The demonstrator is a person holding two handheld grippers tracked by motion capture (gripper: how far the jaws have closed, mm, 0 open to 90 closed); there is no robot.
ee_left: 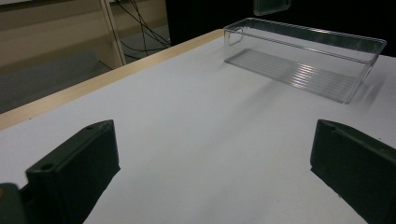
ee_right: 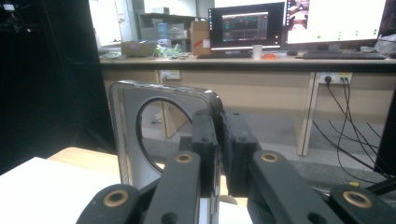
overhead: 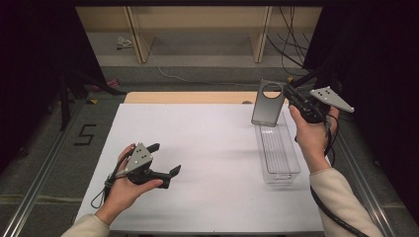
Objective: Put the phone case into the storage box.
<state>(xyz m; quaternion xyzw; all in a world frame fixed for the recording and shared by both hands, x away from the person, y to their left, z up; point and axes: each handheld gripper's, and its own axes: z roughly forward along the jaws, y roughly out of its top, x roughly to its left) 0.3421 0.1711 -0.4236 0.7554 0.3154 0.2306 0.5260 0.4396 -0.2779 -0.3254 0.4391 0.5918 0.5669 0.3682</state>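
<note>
My right gripper (overhead: 292, 97) is closed on the lid (overhead: 268, 103), a grey plate with a round hole near its top. I hold it upright in the air, above the far end of the clear bin (overhead: 278, 152), and it does not touch the bin. In the right gripper view the jaws pinch the lid (ee_right: 140, 135) at its edge, beside the hole. The bin stands on the right part of the white bench (overhead: 207, 163), with its long side pointing away from me; it looks empty, but the clear plastic makes this hard to judge. My left gripper (overhead: 165, 160) rests low over the near left of the bench, jaws wide apart, with nothing between them.
</note>
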